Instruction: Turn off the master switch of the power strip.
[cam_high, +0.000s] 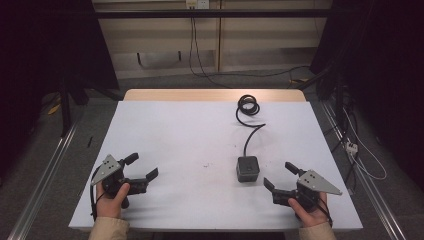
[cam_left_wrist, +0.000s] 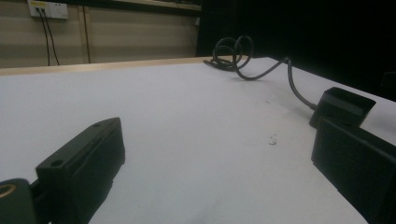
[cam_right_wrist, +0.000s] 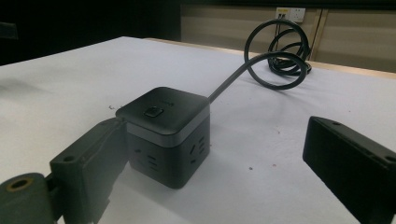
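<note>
A black power cube (cam_right_wrist: 164, 133) is set on the white counter (cam_high: 175, 135), just ahead of the right gripper (cam_high: 281, 181), whose fingers are spread wide and hold nothing. The cube is judged rigid, fairly light and smooth-sided; its opposite flat sides are best pinched, since its stiff cord (cam_high: 250, 117) may drag. The left gripper (cam_high: 142, 167), well apart from the cube, is likewise open and empty.

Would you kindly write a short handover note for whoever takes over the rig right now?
Left gripper: jaws open, nothing between them, resting low at the table's near left.
Right gripper: jaws open, nothing gripped, aimed at the black cube power strip, just short of it.
Cube power strip: upright on the white table, right of centre, button on top. Its black cable runs away to a loose coil near the far edge.
Done: nothing handled, as far as things lie.
Left: probably close the right gripper on the cube; the coiled cable may drag.
</note>
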